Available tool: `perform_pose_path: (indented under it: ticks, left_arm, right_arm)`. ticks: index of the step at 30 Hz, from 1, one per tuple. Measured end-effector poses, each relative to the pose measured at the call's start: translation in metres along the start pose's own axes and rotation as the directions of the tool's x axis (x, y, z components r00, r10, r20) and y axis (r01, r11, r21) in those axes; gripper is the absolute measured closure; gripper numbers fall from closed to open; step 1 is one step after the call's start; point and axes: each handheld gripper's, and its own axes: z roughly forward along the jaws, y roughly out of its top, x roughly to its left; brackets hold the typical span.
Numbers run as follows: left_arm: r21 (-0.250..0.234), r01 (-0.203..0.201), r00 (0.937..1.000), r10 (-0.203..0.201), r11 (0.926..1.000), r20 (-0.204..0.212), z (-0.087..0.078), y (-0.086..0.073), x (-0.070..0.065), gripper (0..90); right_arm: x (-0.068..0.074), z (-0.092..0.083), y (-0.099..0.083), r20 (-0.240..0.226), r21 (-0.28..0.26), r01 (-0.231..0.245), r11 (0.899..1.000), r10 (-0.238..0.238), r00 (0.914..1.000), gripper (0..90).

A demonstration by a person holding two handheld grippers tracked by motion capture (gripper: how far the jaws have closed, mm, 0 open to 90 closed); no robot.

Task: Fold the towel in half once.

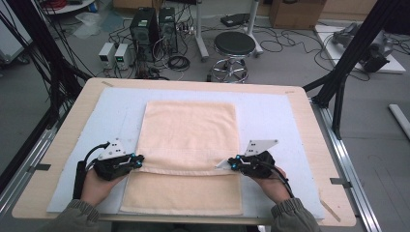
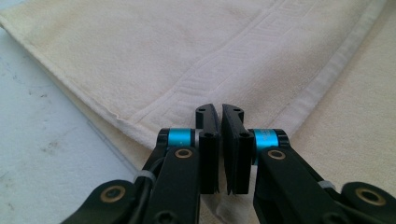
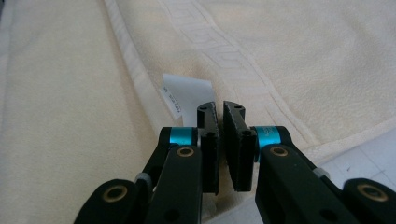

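a cream towel point(image 1: 191, 145) lies flat in the middle of the high view, on a pale blue mat point(image 1: 270, 111) that covers most of the wooden bench point(image 1: 309, 145). the towel's near part is folded, so a hemmed edge runs across it from left to right in the lower half of the frame, with a single layer showing below that edge.

the left hand-held gripper point(image 1: 139, 161) sits at the left end of that folded edge, lower left of centre, held by a hand point(image 1: 99, 186) coming in from the bottom. in the left gripper view its jaws are pressed almost together, with the corner of the towel point(image 2: 233, 60) under and just ahead of them; whether cloth is pinched between them cannot be told.

the right hand-held gripper point(image 1: 231, 163) is at the right end of the same edge, lower right of centre. in the right gripper view its jaws are likewise pressed nearly together over the towel's hem point(image 3: 135, 79), and a small white label point(image 3: 187, 93) sticks out from the hem just beyond the tips. whether they pinch any cloth cannot be told.

beyond the bench, in the upper part of the high view, a black stool point(image 1: 234, 46) stands on the floor.
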Motion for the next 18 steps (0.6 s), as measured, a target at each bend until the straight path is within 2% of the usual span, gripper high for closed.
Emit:
perform_pose_path:
  ticks: [3, 7, 10, 18]
  left_arm:
    - [-0.008, 0.003, 1.0, -0.003, 1.0, 0.0, -0.004, 0.0, -0.001, 85.0]
    - [-0.02, 0.002, 1.0, -0.003, 0.9998, -0.005, -0.012, 0.002, -0.002, 85.0]
    - [-0.023, -0.012, 0.9999, 0.012, 0.9997, -0.011, -0.02, 0.004, -0.005, 85.0]
    - [-0.015, -0.052, 0.9986, 0.052, 0.9985, 0.003, -0.05, 0.003, -0.027, 85.1]
  right_arm:
    - [0.002, -0.003, 0.002, -0.007, -0.008, -0.011, 1.0, 0.011, 0.9999, 85.0]
    - [0.004, -0.009, 0.006, -0.021, -0.032, -0.005, 0.999, 0.005, 0.9998, 85.0]
    - [0.009, -0.014, 0.011, -0.026, -0.028, 0.012, 1.0, -0.013, 0.9996, 85.0]
    - [0.032, -0.033, 0.026, -0.054, -0.029, 0.076, 0.997, -0.077, 0.9955, 85.0]
